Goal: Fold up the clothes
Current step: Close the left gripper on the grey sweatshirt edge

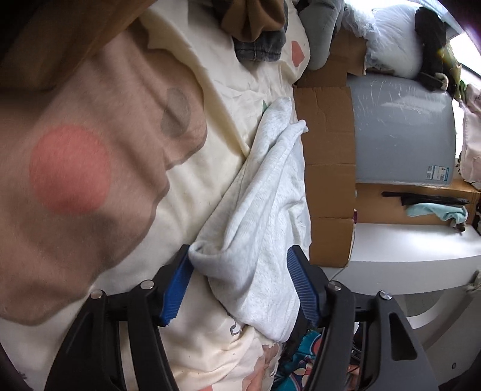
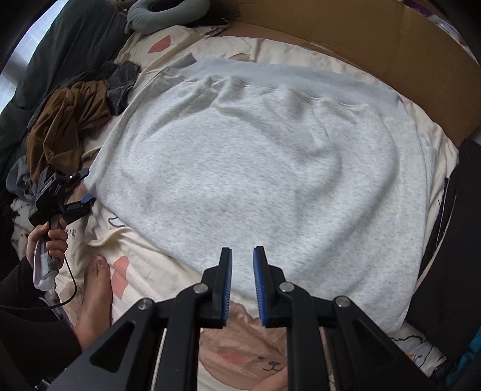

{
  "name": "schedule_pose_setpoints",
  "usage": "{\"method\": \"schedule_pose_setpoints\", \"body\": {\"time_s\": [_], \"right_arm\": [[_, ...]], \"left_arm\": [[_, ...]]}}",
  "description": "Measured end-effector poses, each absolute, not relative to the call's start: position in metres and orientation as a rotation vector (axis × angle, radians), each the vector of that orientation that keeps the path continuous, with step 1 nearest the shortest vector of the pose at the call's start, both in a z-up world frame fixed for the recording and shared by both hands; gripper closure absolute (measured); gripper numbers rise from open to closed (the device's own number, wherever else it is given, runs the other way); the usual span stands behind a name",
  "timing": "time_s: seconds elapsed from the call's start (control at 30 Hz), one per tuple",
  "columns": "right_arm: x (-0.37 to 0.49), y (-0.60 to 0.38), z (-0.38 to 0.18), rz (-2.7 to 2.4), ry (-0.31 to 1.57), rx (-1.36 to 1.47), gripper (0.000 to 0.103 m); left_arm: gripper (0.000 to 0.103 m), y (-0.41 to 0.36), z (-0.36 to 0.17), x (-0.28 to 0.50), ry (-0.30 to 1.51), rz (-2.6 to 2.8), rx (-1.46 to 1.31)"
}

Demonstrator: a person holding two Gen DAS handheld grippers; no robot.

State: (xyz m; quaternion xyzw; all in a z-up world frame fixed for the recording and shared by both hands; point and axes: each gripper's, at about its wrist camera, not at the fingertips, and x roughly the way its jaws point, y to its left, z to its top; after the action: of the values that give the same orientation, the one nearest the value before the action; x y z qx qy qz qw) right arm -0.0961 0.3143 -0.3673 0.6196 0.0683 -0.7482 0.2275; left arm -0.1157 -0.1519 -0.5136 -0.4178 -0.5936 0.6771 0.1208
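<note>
**Grey sweatshirt flat on the bed, both grippers off it**

Bed with a cream sheet (image 2: 144, 255), bear and pink-blob print. Cardboard (image 2: 360, 39) stands along the far edge; in the left wrist view it runs down the bed's right side (image 1: 329, 156), with a grey slab (image 1: 402, 129) and a white ledge (image 1: 415, 243) past it.

Sweatshirt (image 2: 255, 180): light grey marl, spread over most of the sheet, ribbed band at the far side next to the cardboard, shallow wrinkles across the middle. In the left wrist view its near edge (image 1: 255, 210) sits bunched in a thick fold.

Left gripper (image 1: 240, 282): jaws spread, no earlier frame to compare. The bunched edge lies between the blue pads; left pad (image 1: 177, 288) just touches the fold, right pad (image 1: 302, 288) is at the cloth's edge, no visible squeeze. From the right wrist view it sits at the sweatshirt's left edge (image 2: 85, 189), held in a hand (image 2: 48, 240).

Right gripper (image 2: 242, 285): pointing down over the near hem, jaws nearly together, a narrow gap, nothing in it. Sheet print shows through the gap.

A bare foot (image 2: 96, 294) rests on the sheet, just beside the near-left corner of the sweatshirt.

Other clothes: brown garment (image 2: 66, 126) and dark grey one (image 2: 120, 84) heaped at the left, well apart from the right gripper, near the left one. Grey cushion (image 2: 162, 15) at the far end
</note>
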Motion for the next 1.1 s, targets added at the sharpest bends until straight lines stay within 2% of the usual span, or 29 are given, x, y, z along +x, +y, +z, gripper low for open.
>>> {"method": "schedule_pose_setpoints", "body": {"time_s": [0.17,0.37,0.83,1.1], "right_arm": [[-0.093,0.302,-0.367,-2.026,0.239,1.713,0.09],[-0.09,0.291,-0.373,-1.991,0.273,1.727,0.09],[-0.088,0.283,-0.389,-1.945,0.222,1.771,0.09],[-0.085,0.281,-0.4,-1.924,0.213,1.786,0.09]], "left_arm": [[0.039,-0.147,-0.515,-0.116,-1.763,1.95,-1.211],[0.039,-0.14,-0.515,-0.118,-1.71,1.956,-1.226],[0.038,-0.15,-0.498,-0.118,-1.648,2.186,-1.182],[0.038,-0.165,-0.508,-0.119,-1.694,2.138,-1.215]]}}
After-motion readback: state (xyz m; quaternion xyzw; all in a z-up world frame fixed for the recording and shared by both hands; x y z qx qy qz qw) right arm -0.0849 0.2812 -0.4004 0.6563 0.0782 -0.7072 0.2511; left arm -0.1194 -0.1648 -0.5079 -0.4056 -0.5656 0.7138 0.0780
